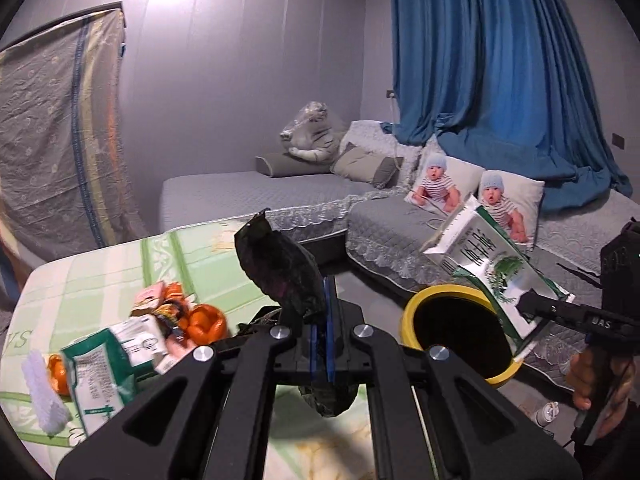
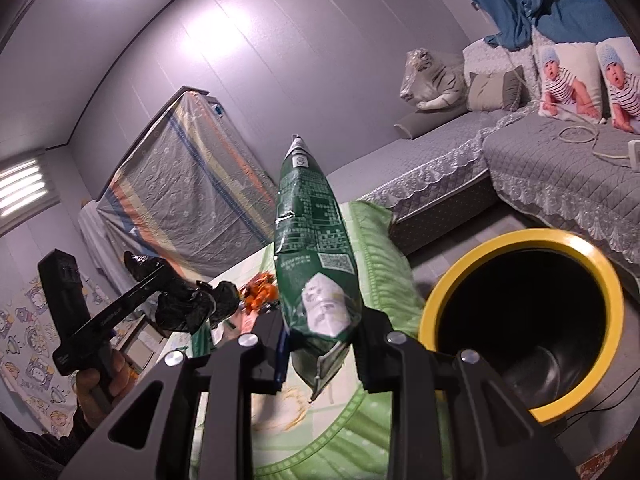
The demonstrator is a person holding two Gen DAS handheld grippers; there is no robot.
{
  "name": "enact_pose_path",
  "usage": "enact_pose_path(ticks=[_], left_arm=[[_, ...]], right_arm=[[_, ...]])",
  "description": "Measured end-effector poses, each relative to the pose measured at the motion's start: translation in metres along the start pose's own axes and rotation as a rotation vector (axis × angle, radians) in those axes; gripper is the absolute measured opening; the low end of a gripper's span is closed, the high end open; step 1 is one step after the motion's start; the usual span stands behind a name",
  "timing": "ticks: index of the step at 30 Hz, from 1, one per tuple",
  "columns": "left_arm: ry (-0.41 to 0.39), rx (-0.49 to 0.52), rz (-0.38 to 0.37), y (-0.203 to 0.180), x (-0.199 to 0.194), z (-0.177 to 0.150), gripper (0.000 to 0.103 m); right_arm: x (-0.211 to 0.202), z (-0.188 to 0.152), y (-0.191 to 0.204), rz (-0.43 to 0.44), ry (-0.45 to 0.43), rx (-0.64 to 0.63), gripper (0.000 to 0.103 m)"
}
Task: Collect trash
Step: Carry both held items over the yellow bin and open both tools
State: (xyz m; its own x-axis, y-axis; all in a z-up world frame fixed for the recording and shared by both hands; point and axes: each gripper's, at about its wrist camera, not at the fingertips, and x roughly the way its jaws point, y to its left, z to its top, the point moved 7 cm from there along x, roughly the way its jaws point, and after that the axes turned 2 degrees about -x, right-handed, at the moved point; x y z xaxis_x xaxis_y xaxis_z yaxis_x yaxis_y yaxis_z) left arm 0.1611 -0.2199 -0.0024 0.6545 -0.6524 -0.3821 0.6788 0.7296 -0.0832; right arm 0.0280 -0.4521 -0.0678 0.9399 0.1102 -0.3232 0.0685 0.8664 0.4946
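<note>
My left gripper (image 1: 320, 332) is shut on a crumpled black wrapper (image 1: 280, 264), held up above the green checked table cloth (image 1: 120, 268). The right wrist view shows that same left gripper (image 2: 162, 278) with the black wrapper (image 2: 184, 304) at the left. My right gripper (image 2: 320, 344) is shut on a green snack bag (image 2: 312, 240) that stands upright between its fingers. From the left wrist, this green-and-white bag (image 1: 480, 256) hangs by the right gripper (image 1: 534, 306) just over the yellow-rimmed black bin (image 1: 408, 316). The bin (image 2: 434, 308) stands right of the table, open and dark inside.
On the cloth lie orange peels (image 1: 204, 324), a green-white packet (image 1: 116, 360) and a white foam net (image 1: 40, 392). Grey quilted beds (image 1: 248, 192) with baby-print pillows (image 1: 440, 184) stand behind. A small bottle (image 1: 546, 412) sits on the floor near a hand.
</note>
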Motion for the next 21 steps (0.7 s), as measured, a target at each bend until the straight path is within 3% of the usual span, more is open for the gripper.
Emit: enact_pose_path(ticks=[10,15,21], left_arm=[[0.069,0.046,-0.214,-0.071,0.066,0.007,0.003],[0.103,0.089,-0.274,-0.108,0.100,0.001,0.003],[0.164,0.117,-0.351,-0.152,0.135,-0.014,0.003]], right_arm=[[-0.014,0.016,-0.061,-0.222,-0.053,0.038,0.024],[-0.016,0.010,-0.097,-0.337,-0.042,0.057,0.024],[-0.008,-0.002,-0.129,-0.394,-0.003,0.095,0.024]])
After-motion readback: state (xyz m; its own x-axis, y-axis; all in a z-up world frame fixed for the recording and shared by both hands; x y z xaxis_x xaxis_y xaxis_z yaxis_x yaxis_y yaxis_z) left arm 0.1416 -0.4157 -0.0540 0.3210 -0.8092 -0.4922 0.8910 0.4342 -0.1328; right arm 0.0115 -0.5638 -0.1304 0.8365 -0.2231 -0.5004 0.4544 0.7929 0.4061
